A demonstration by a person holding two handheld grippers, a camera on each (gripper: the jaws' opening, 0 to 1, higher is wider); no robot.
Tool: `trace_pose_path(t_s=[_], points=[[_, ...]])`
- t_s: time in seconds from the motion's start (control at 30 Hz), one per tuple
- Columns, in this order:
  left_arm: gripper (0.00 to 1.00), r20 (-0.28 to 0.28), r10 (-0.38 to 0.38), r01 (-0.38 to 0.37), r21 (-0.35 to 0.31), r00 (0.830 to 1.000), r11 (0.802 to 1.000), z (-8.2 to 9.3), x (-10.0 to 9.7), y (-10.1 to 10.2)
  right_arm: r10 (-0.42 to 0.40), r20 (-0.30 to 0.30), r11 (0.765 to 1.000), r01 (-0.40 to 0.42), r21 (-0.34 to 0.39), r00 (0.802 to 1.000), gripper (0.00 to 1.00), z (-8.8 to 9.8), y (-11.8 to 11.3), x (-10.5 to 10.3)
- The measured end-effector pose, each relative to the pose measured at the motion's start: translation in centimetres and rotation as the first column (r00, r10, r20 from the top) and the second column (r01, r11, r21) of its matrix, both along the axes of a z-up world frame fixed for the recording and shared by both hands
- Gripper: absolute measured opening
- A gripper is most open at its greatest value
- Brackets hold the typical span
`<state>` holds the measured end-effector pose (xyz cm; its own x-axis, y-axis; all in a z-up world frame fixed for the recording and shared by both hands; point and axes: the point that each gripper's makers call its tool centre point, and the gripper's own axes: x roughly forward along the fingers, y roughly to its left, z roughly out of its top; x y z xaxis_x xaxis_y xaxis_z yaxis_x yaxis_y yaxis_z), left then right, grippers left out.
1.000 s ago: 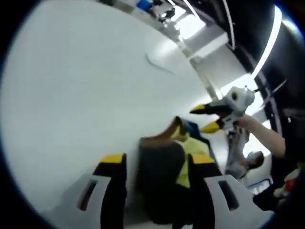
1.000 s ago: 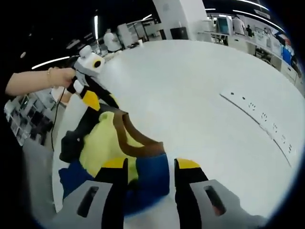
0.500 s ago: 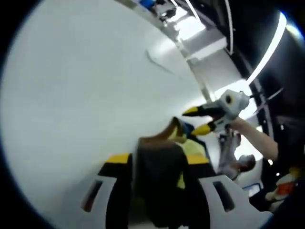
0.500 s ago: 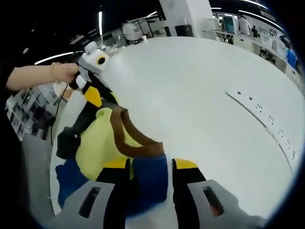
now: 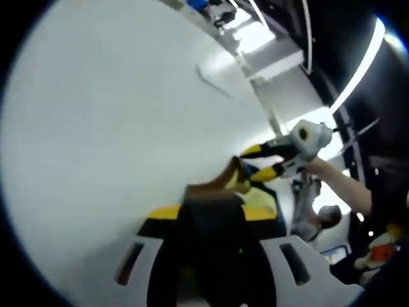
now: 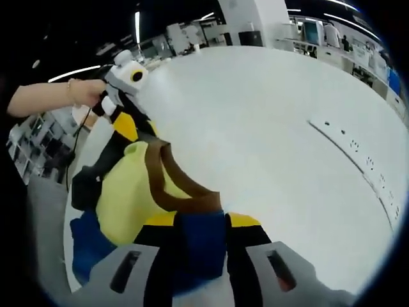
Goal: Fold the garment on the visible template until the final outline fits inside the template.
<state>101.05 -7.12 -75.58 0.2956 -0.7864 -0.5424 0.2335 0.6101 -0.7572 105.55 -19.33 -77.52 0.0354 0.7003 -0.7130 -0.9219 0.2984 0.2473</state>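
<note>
over the white table [image 6: 275, 115], both grippers' fingers pinch the garment [image 6: 137, 192], a power strip [image 6: 358, 163] lying beyond.

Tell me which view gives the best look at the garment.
The right gripper view: the garment spreads out there, showing its yellow panel, brown band, blue and black parts, stretched between the right gripper and the left gripper. The left gripper view gives mostly a dark bunch of it at the left gripper.
</note>
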Motion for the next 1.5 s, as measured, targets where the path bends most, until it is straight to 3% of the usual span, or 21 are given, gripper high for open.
trace_pose_path(t_s=[0.5,0.93,1.5], points=[[0.2,-0.004,0.007,-0.007,0.004,1.0,1.0,-0.3,0.1,0.3,0.022,0.055,0.999,-0.021,-0.029,0.998,0.14,-0.3,-0.3,0.5],[0.01,0.01,0.016,-0.016,0.021,1.0,1.0,-0.4,0.4,0.4,0.079,0.133,0.995,-0.07,-0.066,0.988,0.05,-0.3,-0.6,0.8],[0.0,0.022,0.036,-0.036,0.038,0.999,0.999,0.1,0.9,0.7,0.079,0.158,0.995,-0.068,-0.07,0.984,0.03,0.1,-1.3,0.9]])
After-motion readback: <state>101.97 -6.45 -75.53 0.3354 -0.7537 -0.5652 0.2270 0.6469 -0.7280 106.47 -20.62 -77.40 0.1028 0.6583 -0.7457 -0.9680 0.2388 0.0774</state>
